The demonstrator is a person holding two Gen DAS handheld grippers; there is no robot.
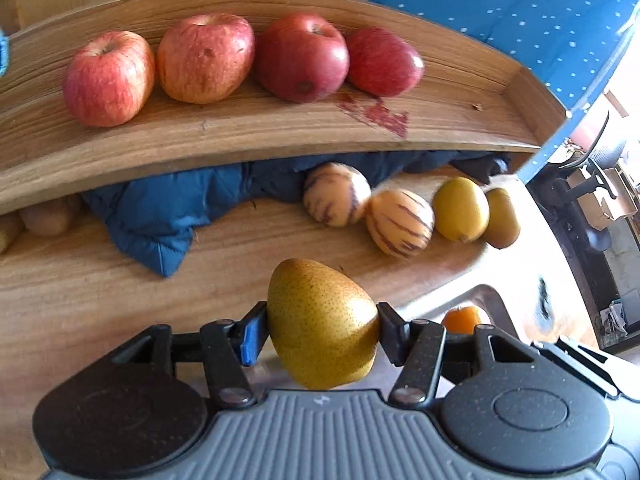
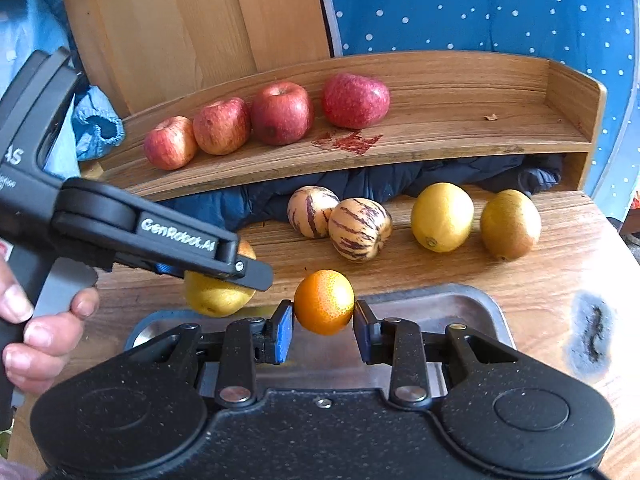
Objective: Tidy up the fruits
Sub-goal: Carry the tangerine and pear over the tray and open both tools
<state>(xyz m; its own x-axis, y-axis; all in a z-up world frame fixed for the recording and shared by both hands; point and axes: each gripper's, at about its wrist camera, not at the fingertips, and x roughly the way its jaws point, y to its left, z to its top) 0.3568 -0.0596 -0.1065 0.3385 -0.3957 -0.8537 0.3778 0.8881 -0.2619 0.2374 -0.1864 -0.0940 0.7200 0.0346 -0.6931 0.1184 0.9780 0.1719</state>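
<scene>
My left gripper (image 1: 322,322) is shut on a yellow-brown pear (image 1: 320,320), held above the wooden table; from the right wrist view the same gripper (image 2: 224,268) comes in from the left with the pear (image 2: 212,296) partly hidden under its finger. My right gripper (image 2: 323,314) is shut on a small orange (image 2: 324,300) above a metal tray (image 2: 460,304). Several red apples (image 2: 276,116) sit in a row on the raised wooden shelf (image 2: 440,128). Two striped melons (image 2: 356,226), a lemon (image 2: 442,216) and another pear (image 2: 510,224) lie on the table in front of it.
A dark blue padded jacket (image 1: 160,216) is stuffed under the shelf. A red stain (image 2: 352,142) marks the shelf beside the apples; its right half is bare. A dark burn mark (image 2: 592,332) is on the table at right. A hand (image 2: 28,328) grips the left tool. Brown fruits (image 1: 44,216) lie far left.
</scene>
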